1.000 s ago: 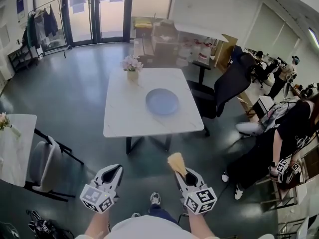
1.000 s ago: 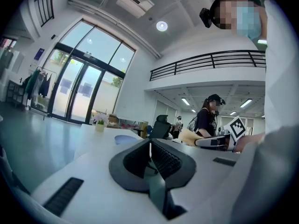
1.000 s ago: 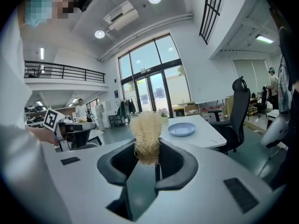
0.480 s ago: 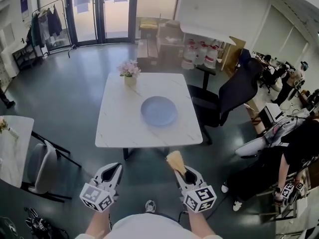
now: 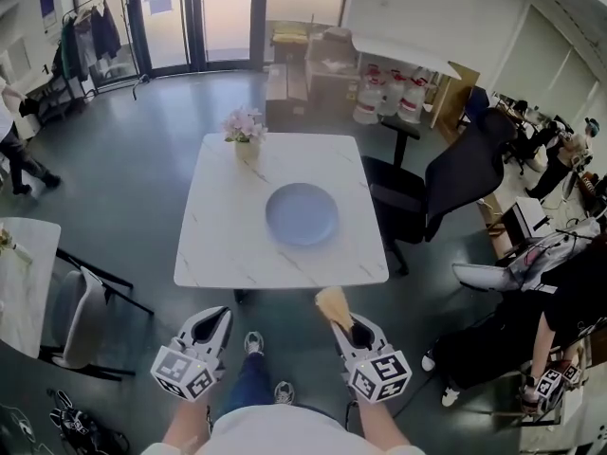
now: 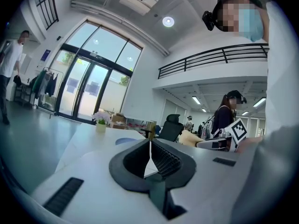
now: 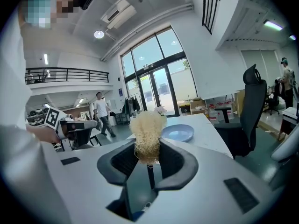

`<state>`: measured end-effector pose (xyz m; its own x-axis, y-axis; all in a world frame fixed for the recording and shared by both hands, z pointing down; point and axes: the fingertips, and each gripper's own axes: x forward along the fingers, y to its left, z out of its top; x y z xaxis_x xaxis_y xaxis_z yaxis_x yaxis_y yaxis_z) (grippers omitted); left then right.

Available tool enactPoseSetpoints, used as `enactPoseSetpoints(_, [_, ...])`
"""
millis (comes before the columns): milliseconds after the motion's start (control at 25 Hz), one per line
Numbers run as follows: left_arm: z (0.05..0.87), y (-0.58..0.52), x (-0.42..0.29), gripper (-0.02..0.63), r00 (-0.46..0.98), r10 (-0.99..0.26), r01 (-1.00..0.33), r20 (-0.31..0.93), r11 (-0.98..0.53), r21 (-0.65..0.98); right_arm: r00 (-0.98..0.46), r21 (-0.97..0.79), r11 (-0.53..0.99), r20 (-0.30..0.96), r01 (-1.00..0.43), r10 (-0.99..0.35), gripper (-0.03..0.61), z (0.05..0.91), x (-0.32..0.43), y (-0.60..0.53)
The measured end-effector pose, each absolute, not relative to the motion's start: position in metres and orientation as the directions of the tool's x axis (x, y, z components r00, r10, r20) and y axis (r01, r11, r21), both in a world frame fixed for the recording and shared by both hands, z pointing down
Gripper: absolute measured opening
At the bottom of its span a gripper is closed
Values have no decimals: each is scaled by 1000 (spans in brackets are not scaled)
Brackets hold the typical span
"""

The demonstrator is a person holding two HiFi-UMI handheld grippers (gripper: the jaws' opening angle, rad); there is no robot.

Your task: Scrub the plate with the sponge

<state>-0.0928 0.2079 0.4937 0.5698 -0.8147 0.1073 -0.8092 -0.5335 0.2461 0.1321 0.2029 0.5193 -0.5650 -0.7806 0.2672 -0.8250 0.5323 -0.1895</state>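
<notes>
In the head view you are standing short of the table (image 5: 218, 254), and the plate (image 5: 302, 213) is lying near its middle, well apart from the flower pot (image 5: 245, 129) at the far edge. Your left hand-held gripper (image 5: 216, 320) and right hand-held gripper (image 5: 349, 328) are both hovering low in front of you, on your side of the near table edge, and the sponge (image 5: 334, 306) is sticking out of the right one toward the plate. In the left gripper view the jaws are pressing together with nothing between them, and the plate is showing only as a small patch beyond. In the right gripper view the jaws are clamping the lower end of the sponge while its frayed top is standing free above them; the plate is lying ahead and untouched. Judging from this, you are approaching, not yet scrubbing. To do it well, you are probably wanting to tip the right gripper down so the free end meets the plate flat, and to use the closed left tips to steady the rim, since a bare plate on a smooth top is likely to slide.
</notes>
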Motion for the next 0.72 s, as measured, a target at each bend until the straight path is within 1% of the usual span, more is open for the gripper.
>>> enactPoseSetpoints(160, [500,173,-92,35,578,-808,-802,111,-538,261,-557,-194,522,276,-831,-784,120,523,131,176])
enactPoseSetpoints(720, [487,7,-90,35,698,-712,-705,82,-661,259,-462,-193,423,269,-885,-845,120,519,108,33])
